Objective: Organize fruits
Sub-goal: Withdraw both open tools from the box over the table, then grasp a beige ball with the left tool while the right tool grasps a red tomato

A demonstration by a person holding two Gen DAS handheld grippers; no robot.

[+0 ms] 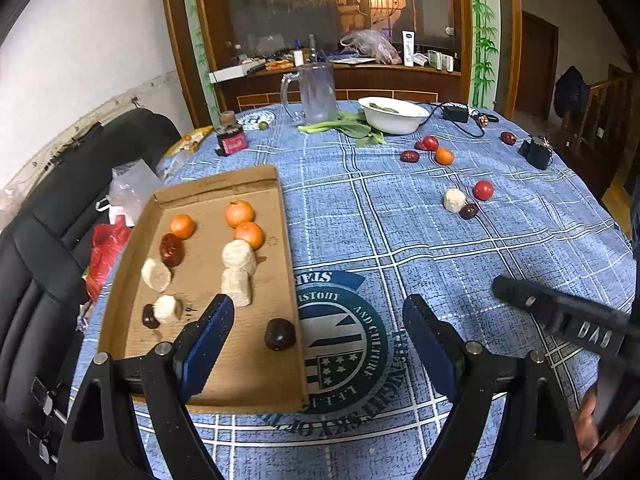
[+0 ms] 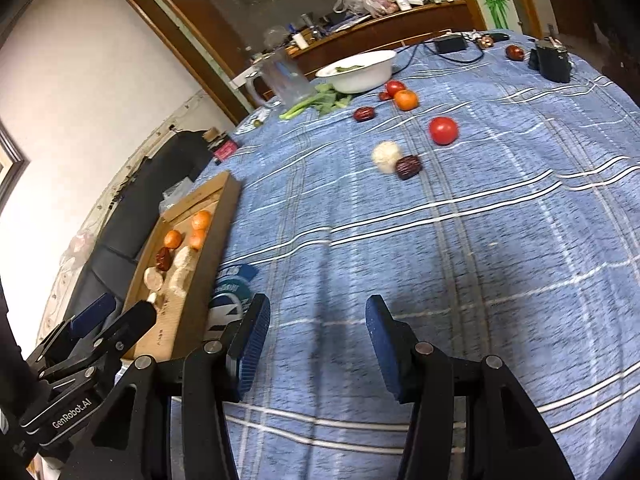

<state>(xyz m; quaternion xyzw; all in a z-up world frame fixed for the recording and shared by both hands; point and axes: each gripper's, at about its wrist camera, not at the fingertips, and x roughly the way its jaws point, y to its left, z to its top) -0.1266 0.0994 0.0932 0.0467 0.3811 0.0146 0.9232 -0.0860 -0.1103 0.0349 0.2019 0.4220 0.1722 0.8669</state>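
Both the left gripper [image 1: 320,336] and right gripper [image 2: 316,344] stand parted, empty. Beyond the right fingers lies a wrinkled date [image 2: 408,167], touching a pale chunk [image 2: 386,156]: light, probably firm; pinch across its middle.

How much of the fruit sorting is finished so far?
Roughly half, I'd judge. The cardboard tray already holds three oranges, dark dates and pale peeled chunks. Nothing is in hand: the left claw and right claw both hang open and empty. Still loose on the tablecloth: tomatoes, one orange, several dates and a pale chunk.
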